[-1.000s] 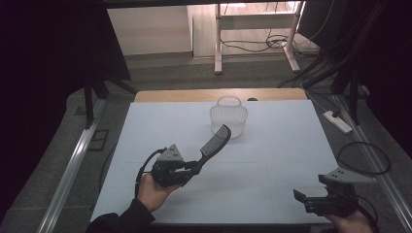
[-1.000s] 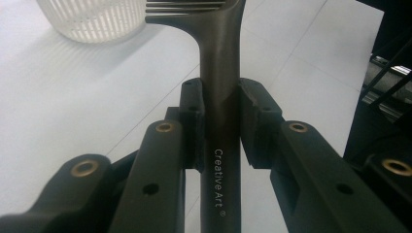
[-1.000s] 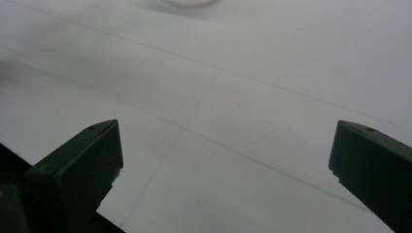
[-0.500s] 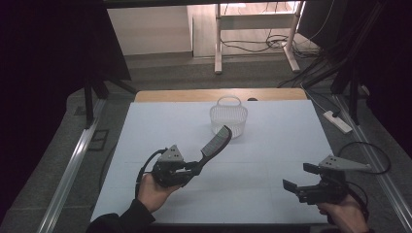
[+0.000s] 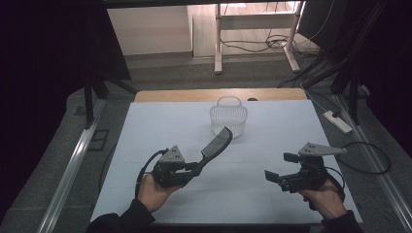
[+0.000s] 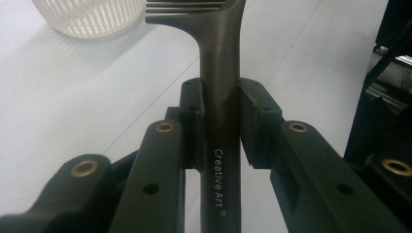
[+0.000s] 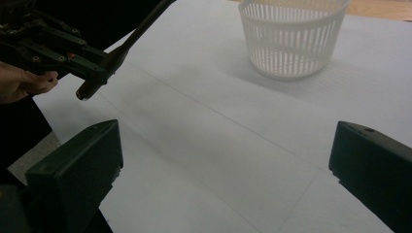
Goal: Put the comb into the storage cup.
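A white basket (image 5: 228,116) stands on the white table (image 5: 145,126).

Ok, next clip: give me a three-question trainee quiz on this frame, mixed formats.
1. True or false: the left hand-held gripper is shut on the comb by its handle.
2. Which describes the right hand-held gripper? A) shut on the basket B) open, holding nothing C) shut on a cable
3. Fill in: the white slatted basket stands on the ____.

Key: 1 true; 2 B; 3 table.
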`<action>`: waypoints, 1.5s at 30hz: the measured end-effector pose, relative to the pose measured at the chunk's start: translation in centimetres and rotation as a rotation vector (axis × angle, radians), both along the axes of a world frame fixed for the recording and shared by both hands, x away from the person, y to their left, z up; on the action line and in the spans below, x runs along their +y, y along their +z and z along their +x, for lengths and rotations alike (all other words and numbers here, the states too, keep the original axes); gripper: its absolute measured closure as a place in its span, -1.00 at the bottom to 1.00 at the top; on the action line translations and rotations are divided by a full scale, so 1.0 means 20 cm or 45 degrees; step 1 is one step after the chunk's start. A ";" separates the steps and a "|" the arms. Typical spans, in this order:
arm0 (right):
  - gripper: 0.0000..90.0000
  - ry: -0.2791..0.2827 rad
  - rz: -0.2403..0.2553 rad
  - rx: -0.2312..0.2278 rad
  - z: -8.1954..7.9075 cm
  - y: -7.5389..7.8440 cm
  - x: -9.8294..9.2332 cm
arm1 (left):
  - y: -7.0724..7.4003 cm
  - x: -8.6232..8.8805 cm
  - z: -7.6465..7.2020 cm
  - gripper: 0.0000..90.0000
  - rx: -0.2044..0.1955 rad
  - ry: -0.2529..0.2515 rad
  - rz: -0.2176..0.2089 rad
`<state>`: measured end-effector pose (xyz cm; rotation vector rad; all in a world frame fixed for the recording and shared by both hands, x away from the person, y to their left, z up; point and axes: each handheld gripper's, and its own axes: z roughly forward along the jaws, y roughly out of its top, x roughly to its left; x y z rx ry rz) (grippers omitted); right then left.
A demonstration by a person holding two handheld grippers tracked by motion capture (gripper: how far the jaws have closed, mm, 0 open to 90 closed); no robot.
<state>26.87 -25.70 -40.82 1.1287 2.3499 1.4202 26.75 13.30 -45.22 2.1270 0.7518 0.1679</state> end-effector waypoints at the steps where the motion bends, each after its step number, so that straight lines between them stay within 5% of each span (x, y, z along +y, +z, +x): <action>1: -1.00 0.003 0.001 -0.001 0.01 0.00 0.01 | 0.00 0.00 0.00 0.62 0.000 0.000 0.003; 12: -1.00 0.030 0.007 0.077 0.07 -0.01 0.12 | 0.00 -0.01 0.00 0.62 0.001 -0.011 0.020; 23: -1.00 0.079 -0.028 0.049 0.11 0.01 0.23 | 0.00 -0.02 -0.01 0.62 -0.002 -0.023 0.027; 33: -1.00 0.035 0.080 0.168 0.18 0.01 0.31 | -0.01 -0.03 -0.01 0.62 -0.007 -0.030 0.034; 45: -1.00 0.047 0.111 0.152 0.23 0.04 0.39 | -0.01 -0.06 -0.01 0.62 -0.008 -0.040 0.013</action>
